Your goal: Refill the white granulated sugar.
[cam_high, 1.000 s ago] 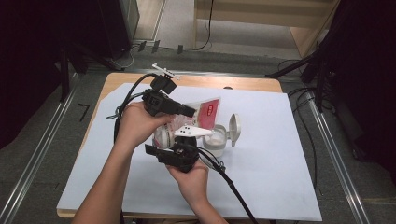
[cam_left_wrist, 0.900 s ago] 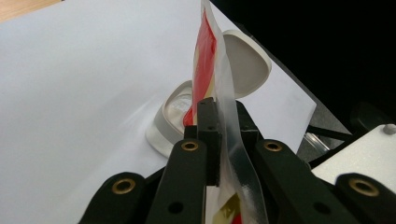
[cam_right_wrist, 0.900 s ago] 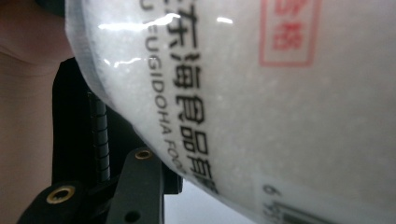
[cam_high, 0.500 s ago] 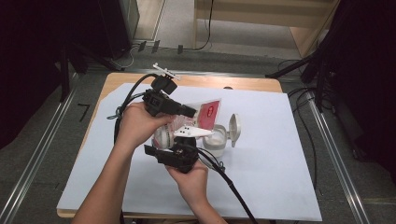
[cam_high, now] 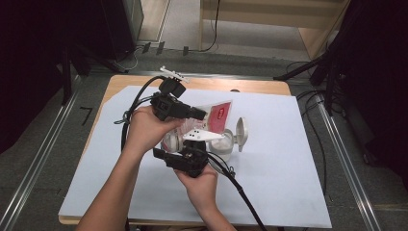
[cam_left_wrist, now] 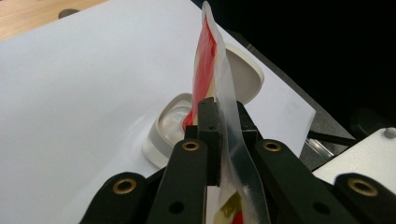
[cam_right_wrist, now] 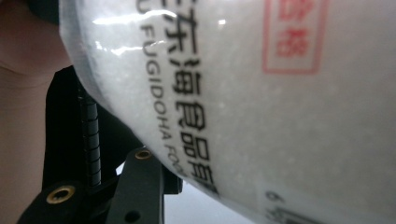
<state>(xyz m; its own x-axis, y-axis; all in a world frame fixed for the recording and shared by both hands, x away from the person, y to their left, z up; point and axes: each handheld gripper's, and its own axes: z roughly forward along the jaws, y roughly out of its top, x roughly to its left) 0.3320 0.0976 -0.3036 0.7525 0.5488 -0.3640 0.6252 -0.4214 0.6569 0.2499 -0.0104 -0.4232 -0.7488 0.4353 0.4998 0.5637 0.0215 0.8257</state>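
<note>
Clear plastic pouch (cam_high: pixel 214 118) with a red label, one in number, hangs over the white paper-covered table (cam_high: pixel 288 159), above one round white container (cam_left_wrist: pixel 173 128) with its hinged lid (cam_left_wrist: pixel 243 79) open. Its contents are fine white grains. Legible print on the pouch (cam_right_wrist: pixel 261 116): "FUGIDOHA FOO", beside Chinese characters and a red boxed stamp. My left gripper (cam_left_wrist: pixel 219 121) is clamped on the pouch's edge. My right gripper (cam_high: pixel 204 144) grips the pouch's grain-filled lower part.
</note>
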